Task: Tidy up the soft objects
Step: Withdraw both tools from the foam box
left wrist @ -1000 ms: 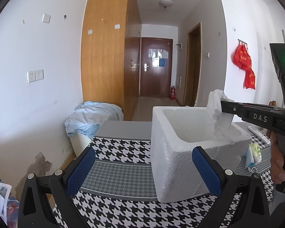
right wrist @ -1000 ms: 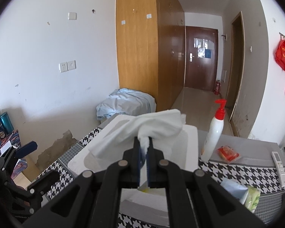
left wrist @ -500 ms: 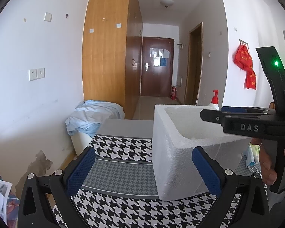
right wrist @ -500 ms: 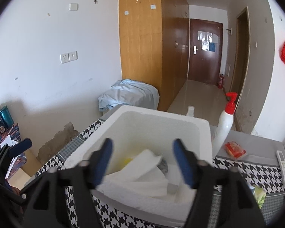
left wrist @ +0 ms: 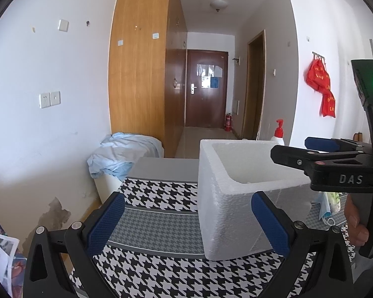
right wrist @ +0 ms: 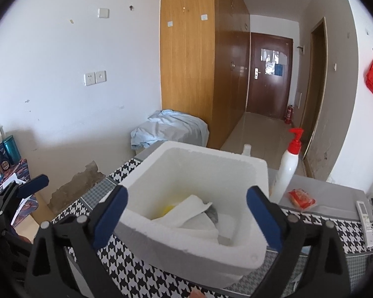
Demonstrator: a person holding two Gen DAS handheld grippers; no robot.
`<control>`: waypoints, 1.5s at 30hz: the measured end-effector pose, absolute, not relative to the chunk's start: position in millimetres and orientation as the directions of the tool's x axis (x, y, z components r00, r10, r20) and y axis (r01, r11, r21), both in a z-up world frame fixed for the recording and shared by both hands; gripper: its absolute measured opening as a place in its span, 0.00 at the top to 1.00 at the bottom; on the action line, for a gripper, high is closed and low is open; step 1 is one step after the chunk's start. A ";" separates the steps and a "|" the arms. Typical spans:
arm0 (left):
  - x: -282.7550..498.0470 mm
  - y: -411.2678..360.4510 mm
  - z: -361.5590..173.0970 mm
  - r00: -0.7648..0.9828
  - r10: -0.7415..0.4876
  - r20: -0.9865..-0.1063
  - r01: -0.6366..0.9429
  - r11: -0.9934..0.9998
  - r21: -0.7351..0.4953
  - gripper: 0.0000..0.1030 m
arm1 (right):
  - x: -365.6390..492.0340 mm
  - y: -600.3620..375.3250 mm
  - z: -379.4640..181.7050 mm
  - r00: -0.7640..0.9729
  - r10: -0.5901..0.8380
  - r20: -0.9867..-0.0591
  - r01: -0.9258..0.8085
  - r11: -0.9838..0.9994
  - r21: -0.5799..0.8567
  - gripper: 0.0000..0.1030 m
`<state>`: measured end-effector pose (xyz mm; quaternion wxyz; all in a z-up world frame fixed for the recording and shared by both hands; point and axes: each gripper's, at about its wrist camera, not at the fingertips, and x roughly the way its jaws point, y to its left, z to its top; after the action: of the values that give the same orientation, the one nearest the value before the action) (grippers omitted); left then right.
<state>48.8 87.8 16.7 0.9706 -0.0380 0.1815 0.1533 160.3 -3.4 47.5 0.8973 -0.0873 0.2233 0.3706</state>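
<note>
**Over the foam box: right gripper released, cloth inside**

Above the near rim of the white foam box (right wrist: 196, 226), the right gripper (right wrist: 186, 211) stands with its jaws spread wide; they have just been opening, and nothing is between the blue pads. Directly below, inside the box, lies the white cloth (right wrist: 191, 207), folded loosely across the floor of the box. A yellow item (right wrist: 167, 208) shows beside the cloth toward the box's left wall, and a grey piece (right wrist: 212, 214) lies against the cloth's right edge; neither can be identified further.

To the left of the box, the left gripper (left wrist: 186, 219) is held low over the houndstooth table cover (left wrist: 159, 193), jaws wide apart, gripping nothing. Its right pad sits in front of the box's near corner; contact cannot be confirmed.

Right of the box stands a white pump bottle (right wrist: 288, 166) with a red top, upright, close to the box's far right corner. A red packet (right wrist: 302, 198) lies on the grey surface just beyond the bottle. A hand (left wrist: 355, 223) grips the right gripper's handle, right of the box.
</note>
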 end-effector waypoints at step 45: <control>26.2 29.2 36.9 0.928 0.208 -0.310 -0.216 0.976 0.007 0.01 | 92.3 -95.5 48.8 0.731 0.585 -0.351 -0.623 0.782 0.004 0.01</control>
<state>26.2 29.2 36.9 0.9817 -0.0137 0.1563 0.1079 92.3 -95.4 48.8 0.9287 -0.0571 0.1688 0.3252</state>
